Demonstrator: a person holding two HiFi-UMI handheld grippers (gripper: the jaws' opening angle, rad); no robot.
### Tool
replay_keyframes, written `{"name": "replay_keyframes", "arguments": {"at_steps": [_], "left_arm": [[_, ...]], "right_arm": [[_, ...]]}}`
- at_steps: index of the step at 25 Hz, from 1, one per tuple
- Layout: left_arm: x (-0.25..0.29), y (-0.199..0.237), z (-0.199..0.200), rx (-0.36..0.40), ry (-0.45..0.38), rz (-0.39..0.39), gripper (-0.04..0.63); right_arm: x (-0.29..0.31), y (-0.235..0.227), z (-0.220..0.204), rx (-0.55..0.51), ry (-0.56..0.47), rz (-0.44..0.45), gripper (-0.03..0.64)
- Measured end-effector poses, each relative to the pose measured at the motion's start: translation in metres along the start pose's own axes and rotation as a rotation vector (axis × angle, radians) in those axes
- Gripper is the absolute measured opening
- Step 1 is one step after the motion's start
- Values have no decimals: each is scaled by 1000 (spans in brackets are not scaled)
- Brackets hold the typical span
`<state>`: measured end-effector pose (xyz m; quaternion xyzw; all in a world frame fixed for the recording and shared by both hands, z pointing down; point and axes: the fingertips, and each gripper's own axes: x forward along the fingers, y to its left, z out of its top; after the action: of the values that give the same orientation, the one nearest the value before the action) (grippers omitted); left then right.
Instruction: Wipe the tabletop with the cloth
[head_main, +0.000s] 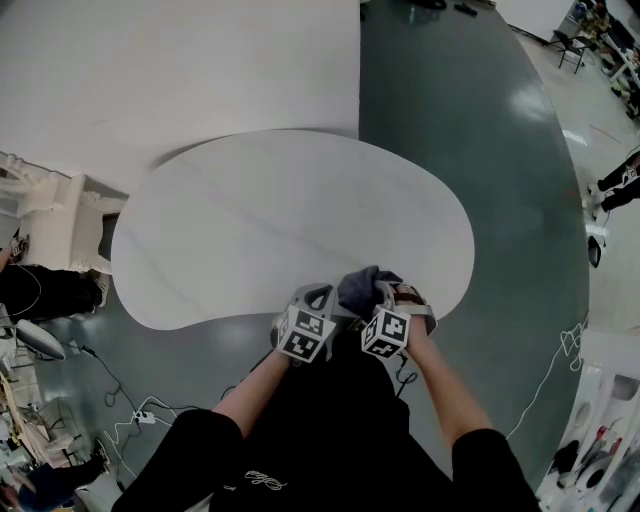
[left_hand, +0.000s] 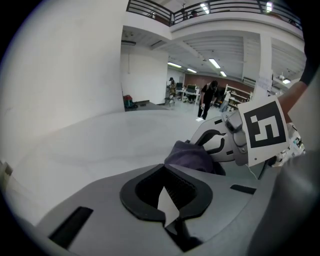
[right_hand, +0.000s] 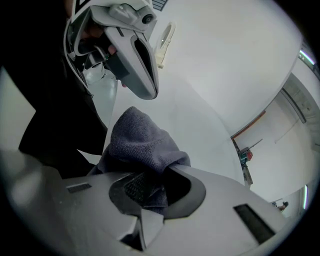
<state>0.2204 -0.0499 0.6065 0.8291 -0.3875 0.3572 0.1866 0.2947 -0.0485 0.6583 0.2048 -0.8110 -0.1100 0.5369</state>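
A dark grey cloth (head_main: 362, 288) is bunched at the near edge of the white kidney-shaped tabletop (head_main: 280, 220). My right gripper (head_main: 396, 296) is shut on the cloth (right_hand: 137, 140), which bulges out past its jaws (right_hand: 167, 169). My left gripper (head_main: 315, 298) sits just left of the cloth, close beside the right one. In the left gripper view its jaws (left_hand: 164, 166) meet at the tips with nothing between them, and the cloth (left_hand: 192, 156) and right gripper (left_hand: 220, 142) lie just ahead to the right. The left gripper (right_hand: 135, 55) hangs over the cloth in the right gripper view.
The white tabletop stretches away ahead and to the left. A white piece of furniture (head_main: 55, 205) stands at the table's left end. Cables (head_main: 130, 400) lie on the grey-green floor (head_main: 500, 150). A person (left_hand: 207, 97) stands far off in the hall.
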Motion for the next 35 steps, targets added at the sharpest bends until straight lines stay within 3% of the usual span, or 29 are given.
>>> {"name": "replay_keyframes", "arguments": {"at_steps": [10, 14, 20, 23, 29, 35], "left_arm": [[8, 37, 5, 15, -3, -54, 8], [10, 50, 14, 27, -11, -111, 8], [12, 81, 14, 107, -21, -204, 8], [12, 86, 15, 110, -21, -240, 8], [20, 108, 24, 51, -10, -228, 8], [30, 135, 42, 12, -16, -136, 8]], "right_arm": [[35, -53, 21, 25, 62, -39, 31], [51, -85, 26, 31, 97, -55, 31], [83, -140, 47, 151, 160, -77, 31], [90, -161, 44, 172, 191, -113, 31], [103, -201, 41, 190, 208, -131, 32], [132, -263, 37, 174, 182, -179, 32]]}}
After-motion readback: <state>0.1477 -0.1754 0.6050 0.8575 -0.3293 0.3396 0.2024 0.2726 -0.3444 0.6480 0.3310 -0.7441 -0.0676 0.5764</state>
